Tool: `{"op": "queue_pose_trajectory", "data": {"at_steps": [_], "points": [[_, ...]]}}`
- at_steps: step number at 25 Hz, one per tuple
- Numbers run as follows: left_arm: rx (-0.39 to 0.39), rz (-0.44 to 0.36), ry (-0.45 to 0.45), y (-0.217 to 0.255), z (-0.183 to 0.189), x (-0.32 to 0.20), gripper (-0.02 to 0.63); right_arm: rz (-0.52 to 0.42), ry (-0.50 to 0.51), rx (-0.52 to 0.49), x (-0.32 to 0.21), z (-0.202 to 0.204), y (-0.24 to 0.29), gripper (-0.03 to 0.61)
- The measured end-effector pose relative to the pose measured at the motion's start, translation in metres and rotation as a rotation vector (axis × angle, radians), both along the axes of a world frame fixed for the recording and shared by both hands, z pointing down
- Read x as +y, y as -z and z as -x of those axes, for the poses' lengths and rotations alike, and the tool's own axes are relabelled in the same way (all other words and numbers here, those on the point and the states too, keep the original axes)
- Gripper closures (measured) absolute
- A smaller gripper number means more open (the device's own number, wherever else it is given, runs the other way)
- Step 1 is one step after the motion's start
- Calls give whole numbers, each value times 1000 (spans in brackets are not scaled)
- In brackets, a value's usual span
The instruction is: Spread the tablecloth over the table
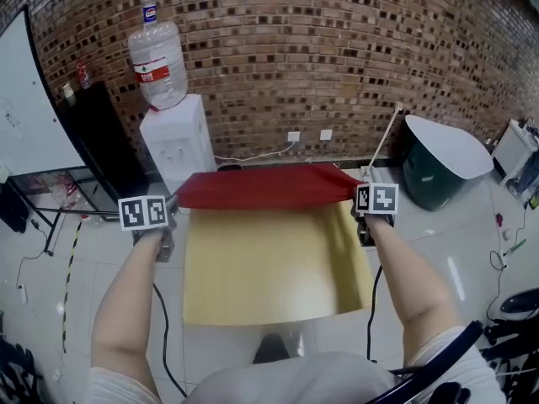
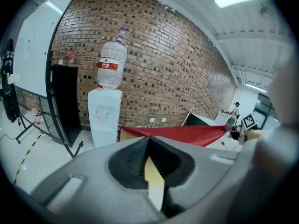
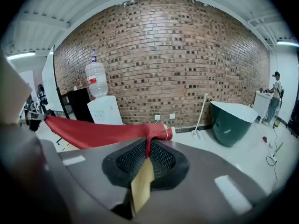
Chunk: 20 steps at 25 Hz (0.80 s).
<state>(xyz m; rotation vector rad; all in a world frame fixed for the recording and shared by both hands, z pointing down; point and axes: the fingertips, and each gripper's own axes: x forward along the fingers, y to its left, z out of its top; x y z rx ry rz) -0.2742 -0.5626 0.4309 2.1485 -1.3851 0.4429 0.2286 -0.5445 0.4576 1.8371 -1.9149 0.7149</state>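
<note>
**Item 1.** Far to the left of the left jaws I logged a whiteboard. A black cabinet stood beside it against the brick wall.

**Item 2.** Ahead of those jaws and just to their left I logged a white water dispenser. It carried an upturned water bottle.

**Item 3.** Left gripper. I found its jaws clenched on one corner of the tablecloth. In the left gripper view, a pale yellow edge of cloth sat pinched between the dark ribbed pads.

**Item 4.** Tablecloth, red on one face and yellow on the other.
- A red band ran taut from the left jaws across to the right jaws.
- The yellow face spread flat from both pairs of jaws back toward me.
- Its edge nearest the right jaws curled upward.
- I could not tell whether a table lay under it.

**Item 5.** Right gripper. Its jaws gripped the opposite corner. In the right gripper view, bunched red cloth came out just beyond the pads, with a yellow edge on my side of them.

**Item 6.** Ahead of the right jaws and to their right I logged a pale stick leaning near the wall. Next to it was a dark green tub with a white inside.

**Item 7.** Far to the right of the right jaws, a person stood at a counter.
</note>
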Motion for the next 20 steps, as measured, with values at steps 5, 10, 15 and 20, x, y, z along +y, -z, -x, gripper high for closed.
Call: {"op": "queue_pose_trajectory", "data": {"at_steps": [5, 10, 15, 20], "points": [[16, 7, 12, -26, 6, 64, 606, -23, -6, 22, 67, 2, -22, 563], [17, 38, 48, -59, 12, 120, 606, 5, -9, -21, 118, 6, -53, 563], [-13, 77, 50, -89, 11, 170, 606, 37, -9, -17, 163, 4, -78, 563], [-8, 109, 35, -117, 4, 211, 606, 45, 1, 44, 206, -4, -98, 560]]}}
